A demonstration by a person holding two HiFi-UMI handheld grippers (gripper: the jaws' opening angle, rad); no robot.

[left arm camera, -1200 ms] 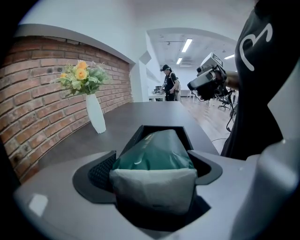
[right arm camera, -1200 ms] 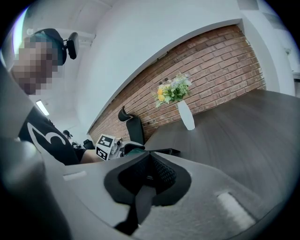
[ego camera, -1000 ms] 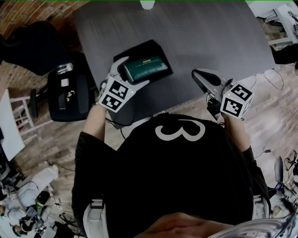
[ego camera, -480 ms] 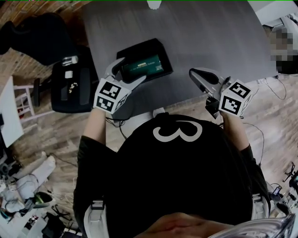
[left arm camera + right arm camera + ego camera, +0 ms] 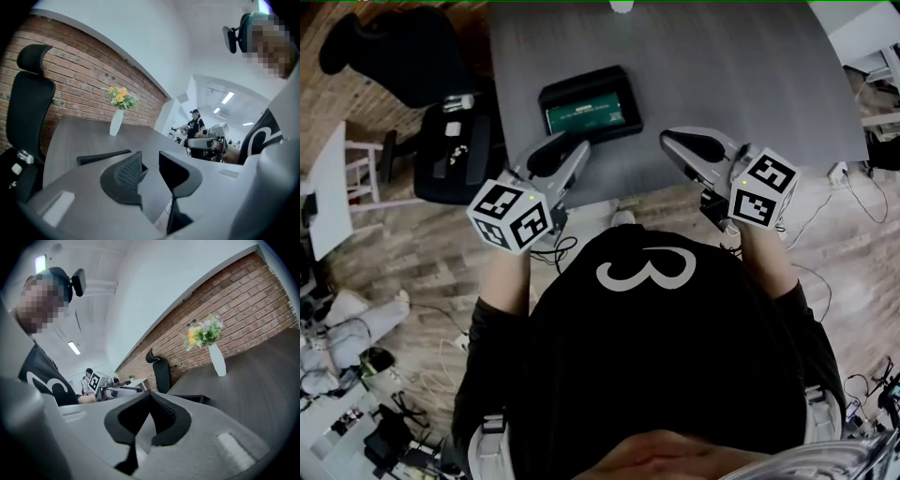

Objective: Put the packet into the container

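Packet (image 5: pixel 584 114), dark green, lies flat inside the black container (image 5: pixel 546 98), filling most of its floor. It carries pale print along its top face, but the lettering is too small to read. The container sits on the dark grey desk (image 5: pixel 722 66), towards the desk's near edge.

Your left gripper (image 5: pixel 567 150) hangs just short of the container's near side, apart from it and from the packet. In the left gripper view its (image 5: pixel 150 161) jaws stand a narrow gap apart; they have just been closing, and nothing is between them. The container (image 5: pixel 103 156) shows there as a low dark strip on the desk beyond the jaws.

Your right gripper (image 5: pixel 670 141) is over the desk's near edge, to the right of the container and clear of it. In the right gripper view its (image 5: pixel 149 397) jaws are pressed together at the tips, with nothing pinched.

Each gripper carries a white cube (image 5: pixel 511 216) with black square markers. Your black shirt (image 5: pixel 675 356) bears a large white "3". A white vase (image 5: pixel 116 123) of yellow and orange flowers stands at the desk's far side, before a brick wall (image 5: pixel 79 79).
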